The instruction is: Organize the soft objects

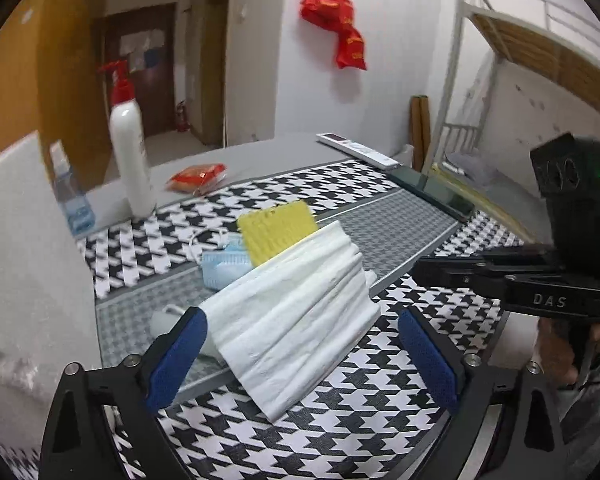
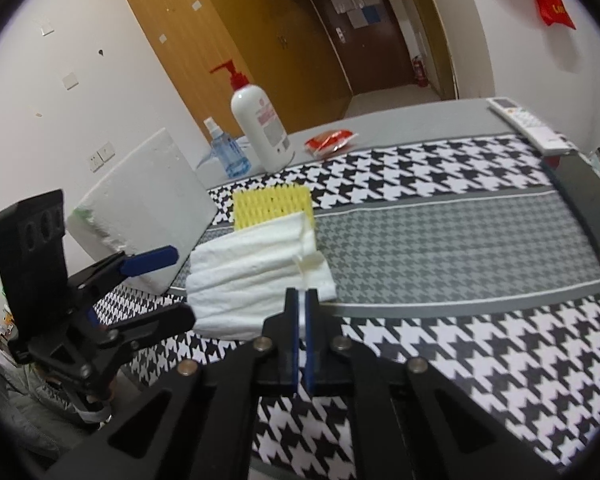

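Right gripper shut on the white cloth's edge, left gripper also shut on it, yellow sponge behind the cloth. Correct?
Not quite. The left gripper is open, its jaws spread either side of the white cloth, as the left wrist view shows. The right gripper is shut on the cloth's edge, and the yellow sponge lies behind.

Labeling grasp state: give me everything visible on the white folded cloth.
The white folded cloth looks like soft, thin, ribbed fabric or tissue, folded in long pleats. It lies slanted, one corner lifted off the houndstooth table mat. Its far end overlaps the yellow textured sponge sheet and the light blue face mask. The right gripper is shut on its near edge. The left gripper is open, its blue pads on either side of the cloth; contact unclear.
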The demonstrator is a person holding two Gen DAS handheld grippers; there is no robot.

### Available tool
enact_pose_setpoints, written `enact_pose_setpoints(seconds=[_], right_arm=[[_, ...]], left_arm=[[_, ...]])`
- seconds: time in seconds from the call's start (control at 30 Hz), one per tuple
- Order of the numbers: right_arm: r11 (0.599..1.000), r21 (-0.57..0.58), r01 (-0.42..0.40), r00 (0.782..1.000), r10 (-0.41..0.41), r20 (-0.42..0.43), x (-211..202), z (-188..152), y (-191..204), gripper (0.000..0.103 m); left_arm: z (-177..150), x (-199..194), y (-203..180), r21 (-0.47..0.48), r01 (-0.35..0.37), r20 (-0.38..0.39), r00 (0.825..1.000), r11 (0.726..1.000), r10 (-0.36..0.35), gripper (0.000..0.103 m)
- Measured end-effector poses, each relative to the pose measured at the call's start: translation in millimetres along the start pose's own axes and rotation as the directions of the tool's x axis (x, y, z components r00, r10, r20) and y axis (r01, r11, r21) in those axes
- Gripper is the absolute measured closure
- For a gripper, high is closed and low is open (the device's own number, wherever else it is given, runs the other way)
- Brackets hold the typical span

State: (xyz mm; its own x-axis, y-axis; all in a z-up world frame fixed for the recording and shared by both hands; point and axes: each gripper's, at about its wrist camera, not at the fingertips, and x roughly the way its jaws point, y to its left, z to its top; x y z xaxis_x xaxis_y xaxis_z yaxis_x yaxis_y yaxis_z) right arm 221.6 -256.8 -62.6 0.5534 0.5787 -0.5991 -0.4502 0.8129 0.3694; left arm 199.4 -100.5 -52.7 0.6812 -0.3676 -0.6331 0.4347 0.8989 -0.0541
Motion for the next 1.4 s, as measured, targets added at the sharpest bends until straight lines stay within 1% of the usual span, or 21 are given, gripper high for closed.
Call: enact_pose_setpoints(seconds=[0.17,0.27,0.33,0.4,0.43,0.47,0.5,0.53,0.57,0.7,0.77,0.83,0.9,1.07,1.17,1.2,1.23,1.27,1.3,1.33,1.4], right_arm=[[0.999,-0.044,0.019,1.0,-0.02,-0.006,-2,-5,5,0.098],[0.998,-0.044,0.034,0.999,-0.034,0.007,1,-3,7,0.098],[0.998,-0.046,0.045,0.999,-0.045,0.003,4,-3,8,0.098],[0.998,-0.043,0.048,0.999,-0.048,0.004,5,-2,7,0.094],[0.998,-0.043,0.047,0.999,-0.047,0.004,6,-2,8,0.086],[0.998,-0.043,0.046,0.999,-0.046,0.008,6,-2,8,0.068],[0.998,-0.04,0.048,0.999,-0.047,0.013,6,-2,8,0.057],[0.998,-0.037,0.049,0.999,-0.049,0.02,5,-2,8,0.037],[0.998,-0.031,0.047,0.998,-0.045,0.04,2,-2,8,0.03],[0.999,-0.016,0.028,0.998,-0.027,0.062,-3,2,8,0.029],[0.999,-0.014,0.037,0.998,-0.036,0.057,0,4,7,0.029],[0.999,-0.013,0.039,0.998,-0.038,0.053,2,5,7,0.029],[0.999,-0.01,0.034,0.998,-0.034,0.049,3,5,8,0.029],[0.999,-0.004,0.04,0.998,-0.04,0.053,1,2,9,0.029],[0.999,0.0,0.032,0.998,-0.032,0.057,0,2,9,0.029],[0.999,-0.002,0.032,0.998,-0.032,0.056,0,1,9,0.029],[0.999,-0.004,0.032,0.998,-0.032,0.055,1,1,10,0.029],[0.999,-0.006,0.032,0.998,-0.031,0.052,2,1,11,0.029],[0.999,-0.008,0.032,0.998,-0.031,0.05,3,1,11,0.029],[0.999,-0.01,0.032,0.998,-0.031,0.049,3,1,12,0.029],[0.999,-0.012,0.035,0.998,-0.034,0.049,4,1,12,0.029]], left_arm=[[-3,9,-12,0.123,-0.017,-0.034,0.999,0.992,0.021,0.01],[-6,19,-13,0.144,-0.007,-0.081,0.997,0.99,0.019,0.022],[-9,25,-14,0.164,-0.023,-0.108,0.993,0.986,0.041,0.033],[-11,26,-13,0.172,-0.041,-0.108,0.992,0.984,0.06,0.037],[-11,25,-13,0.173,-0.042,-0.105,0.993,0.984,0.061,0.043],[-11,25,-13,0.174,-0.043,-0.106,0.992,0.984,0.062,0.047],[-11,25,-13,0.181,-0.049,-0.107,0.992,0.982,0.069,0.054],[-12,25,-14,0.189,-0.054,-0.107,0.991,0.981,0.076,0.058],[-13,25,-14,0.199,-0.057,-0.112,0.991,0.978,0.08,0.06],[-17,27,-15,0.215,-0.057,-0.131,0.988,0.975,0.087,0.079],[-17,25,-16,0.217,-0.051,-0.131,0.988,0.975,0.081,0.083],[-19,23,-17,0.219,-0.05,-0.132,0.988,0.974,0.081,0.094],[-19,17,-17,0.211,-0.045,-0.123,0.99,0.976,0.072,0.098],[-17,-10,-23,0.239,0.006,-0.086,0.996,0.971,0.015,0.098],[-10,-19,-22,0.249,-0.006,-0.048,0.999,0.969,0.019,0.094],[-8,-19,-20,0.255,-0.026,-0.041,0.998,0.967,0.037,0.086],[-6,-17,-19,0.253,-0.043,-0.038,0.998,0.966,0.054,0.064],[-5,-14,-18,0.252,-0.059,-0.041,0.997,0.966,0.072,0.049],[-5,-11,-17,0.255,-0.08,-0.04,0.995,0.963,0.094,0.026],[-4,-9,-16,0.262,-0.085,-0.035,0.995,0.961,0.097,0.021],[-4,-5,-16,0.273,-0.073,-0.052,0.994,0.959,0.091,0.021]])
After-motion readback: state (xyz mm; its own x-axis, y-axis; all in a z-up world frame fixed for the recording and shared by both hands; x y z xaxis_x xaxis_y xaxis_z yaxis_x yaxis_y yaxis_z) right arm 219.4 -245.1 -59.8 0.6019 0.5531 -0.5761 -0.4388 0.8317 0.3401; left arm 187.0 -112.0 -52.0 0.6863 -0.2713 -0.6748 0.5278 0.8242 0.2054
